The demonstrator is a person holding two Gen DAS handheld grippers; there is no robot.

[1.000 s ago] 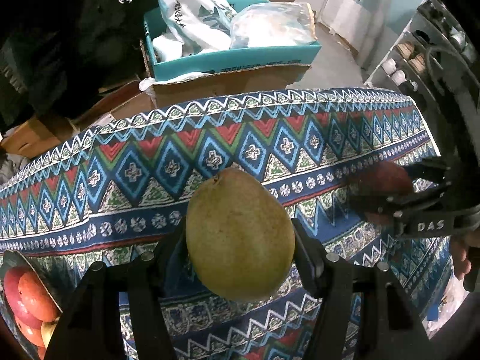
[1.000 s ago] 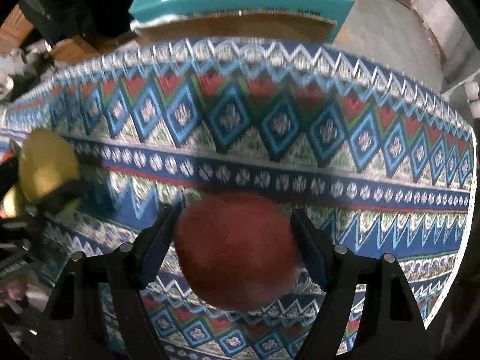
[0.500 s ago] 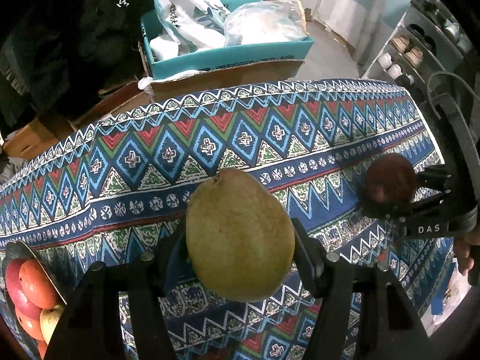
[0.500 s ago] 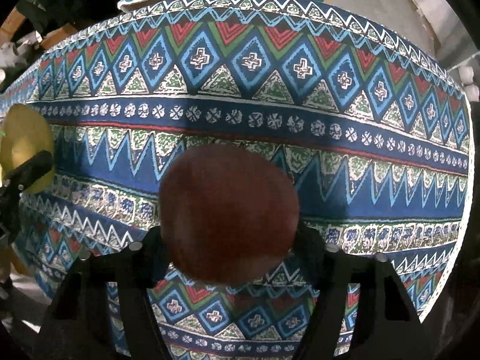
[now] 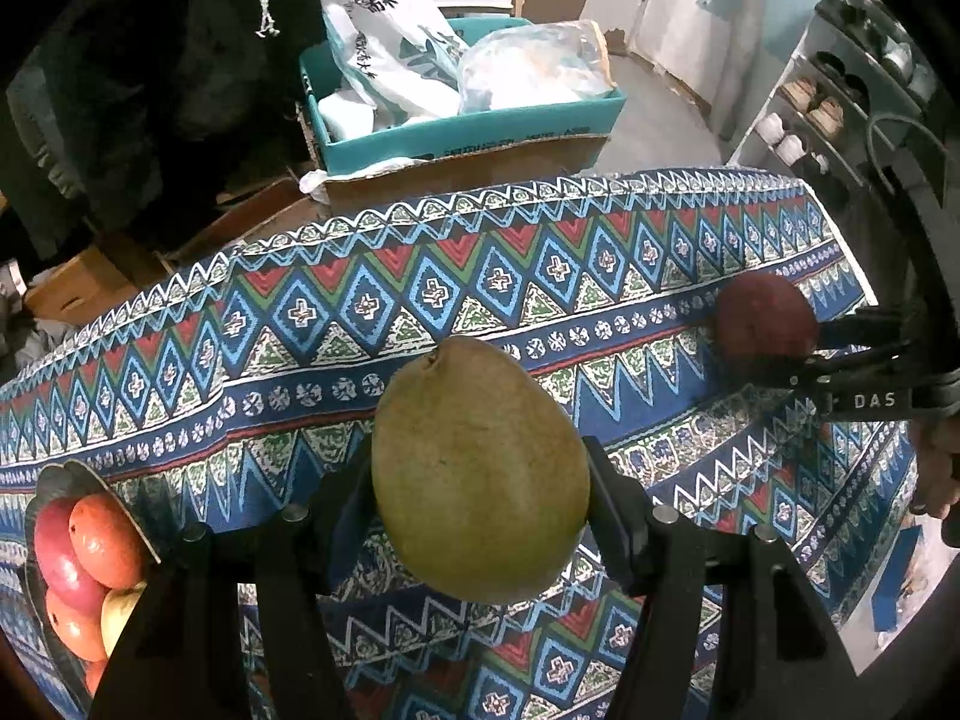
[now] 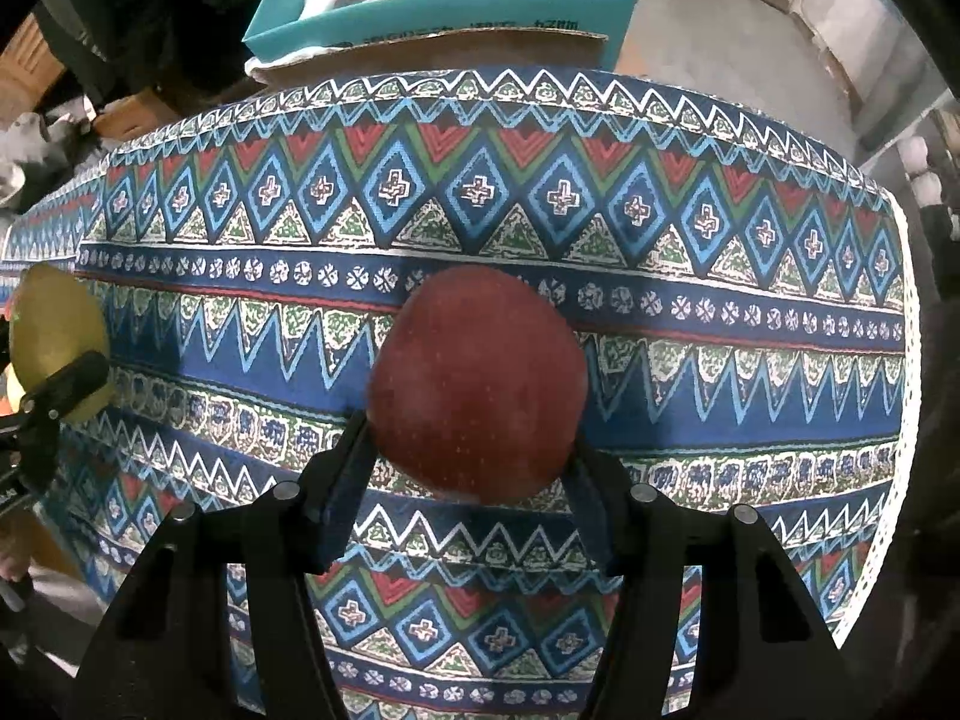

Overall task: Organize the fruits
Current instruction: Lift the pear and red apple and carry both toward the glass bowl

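My left gripper (image 5: 480, 498) is shut on a green-yellow pear (image 5: 477, 468) and holds it above the patterned tablecloth (image 5: 360, 312). My right gripper (image 6: 474, 438) is shut on a dark red apple (image 6: 477, 384), also above the cloth. The apple (image 5: 765, 315) and right gripper show at the right of the left wrist view. The pear (image 6: 57, 336) shows at the left edge of the right wrist view. A dark plate (image 5: 57, 474) with several red, orange and yellow fruits (image 5: 90, 546) sits at the lower left of the left wrist view.
Beyond the table's far edge stands a teal box (image 5: 468, 126) with white bags on a cardboard carton (image 5: 468, 171). Dark clothing (image 5: 150, 90) hangs at the back left. A shoe rack (image 5: 828, 114) stands at the right. A hand (image 5: 936, 468) holds the right gripper.
Both grippers have risen a little and drawn back, each with its fruit held. The apple sits higher against the cloth in the right wrist view. More of the fruit plate shows at lower left.
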